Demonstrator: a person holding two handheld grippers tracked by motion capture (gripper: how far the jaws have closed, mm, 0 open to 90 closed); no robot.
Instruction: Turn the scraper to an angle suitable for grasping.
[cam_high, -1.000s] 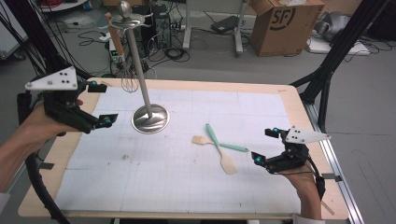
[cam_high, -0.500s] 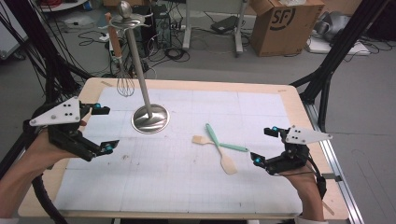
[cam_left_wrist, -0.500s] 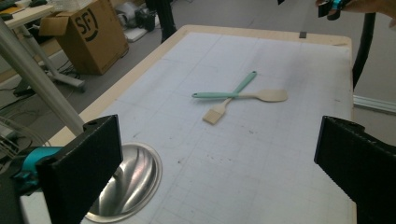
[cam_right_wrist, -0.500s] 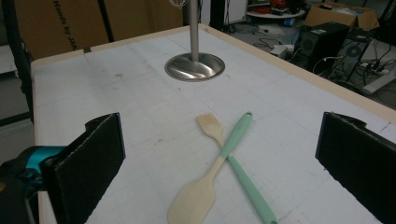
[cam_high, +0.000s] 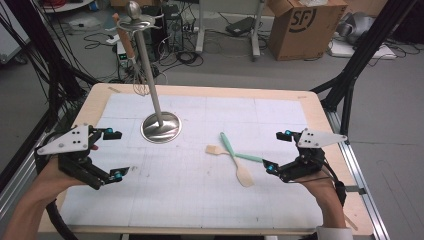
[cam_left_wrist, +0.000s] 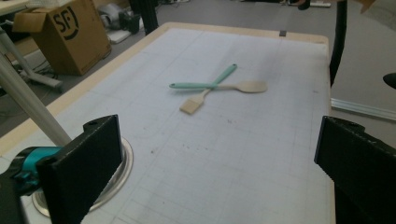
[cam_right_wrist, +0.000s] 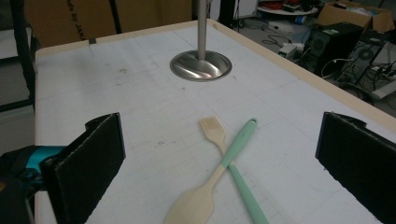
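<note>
High view showed a pale wooden-rimmed table (cam_high: 320, 102) covered by a white mat with a faint printed grid, and on it two slim utensils crossed over each other in an X. One was a mint-green brush (cam_high: 227, 145), smooth and apparently silicone, whose handle ran up to a small loop end while its cream-coloured bristle head lay flat at the other end; the other was a cream spatula (cam_high: 243, 176) with a rounded, flat blade. In the right gripper view the green handle (cam_right_wrist: 243, 135) lay on top of the spatula's neck (cam_right_wrist: 201, 200), the two touching where they crossed. Left of them on the mat stood a polished metal stand (cam_high: 161, 126) with a round, dished base and a thin upright rod; from the curved hooks at its top hung a wire whisk (cam_high: 139, 86) with a brown wooden handle. The left gripper (cam_high: 111, 155), black with teal tips and a grey three-cornered plate on top, hovered over the left part of the mat near the stand's base, its jaws spread wide and holding nothing. The right gripper (cam_high: 277, 150), of the same build, sat over the right side just beside the spatula's blade, its jaws likewise spread wide with nothing between them. Beyond the table, on the grey floor, stood an open brown cardboard box (cam_high: 300, 27); its contents could not be made out.
</note>
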